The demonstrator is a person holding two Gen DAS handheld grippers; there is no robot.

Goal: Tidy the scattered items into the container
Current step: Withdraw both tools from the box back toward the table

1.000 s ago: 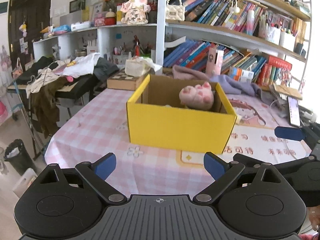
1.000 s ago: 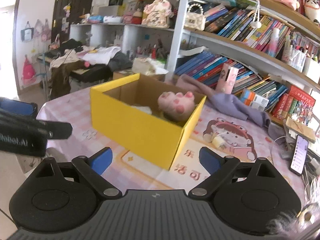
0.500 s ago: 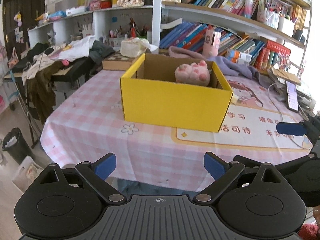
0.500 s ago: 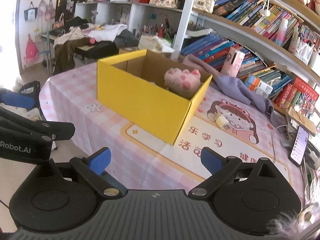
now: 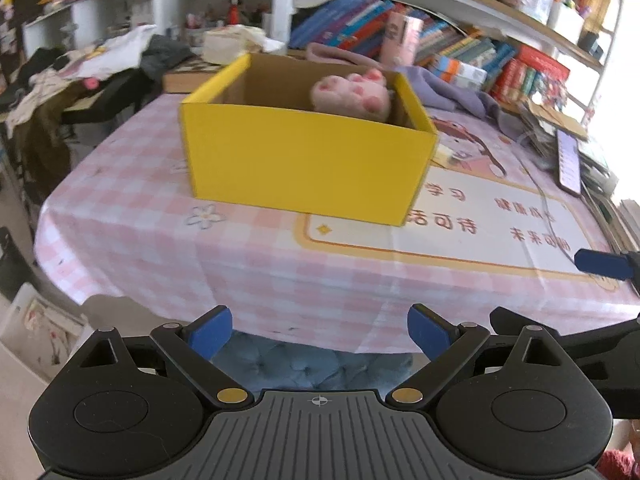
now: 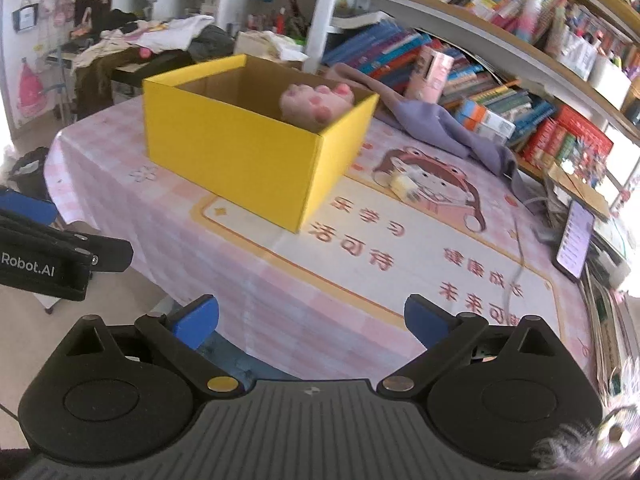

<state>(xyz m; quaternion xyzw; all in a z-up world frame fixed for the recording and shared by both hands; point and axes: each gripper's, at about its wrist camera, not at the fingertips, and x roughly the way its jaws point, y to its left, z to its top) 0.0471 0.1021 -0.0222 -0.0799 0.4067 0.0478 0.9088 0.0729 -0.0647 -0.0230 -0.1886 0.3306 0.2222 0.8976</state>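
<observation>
A yellow cardboard box (image 5: pixel 304 164) stands on the pink checked tablecloth (image 5: pixel 152 240), with a pink plush paw (image 5: pixel 352 94) inside at its far right corner. The box (image 6: pixel 244 152) and the paw (image 6: pixel 316 104) also show in the right wrist view. A small pale yellow item (image 6: pixel 402 188) lies on the cartoon mat to the right of the box. My left gripper (image 5: pixel 320 334) is open and empty, held off the table's near edge. My right gripper (image 6: pixel 312 320) is open and empty, also back from the table edge.
A purple cloth (image 6: pixel 436 128) lies behind the box. A phone (image 6: pixel 574 240) and a white cable (image 6: pixel 516 256) lie at the table's right side. Bookshelves (image 6: pixel 480 60) stand behind. A blue cushioned seat (image 5: pixel 312 368) sits under the near edge. A clothes-covered desk (image 5: pixel 80 76) stands at left.
Both grippers have pulled back and risen away from the box, which now looks smaller and farther. The table's near edge and the seat have come into view. Both stay open.
</observation>
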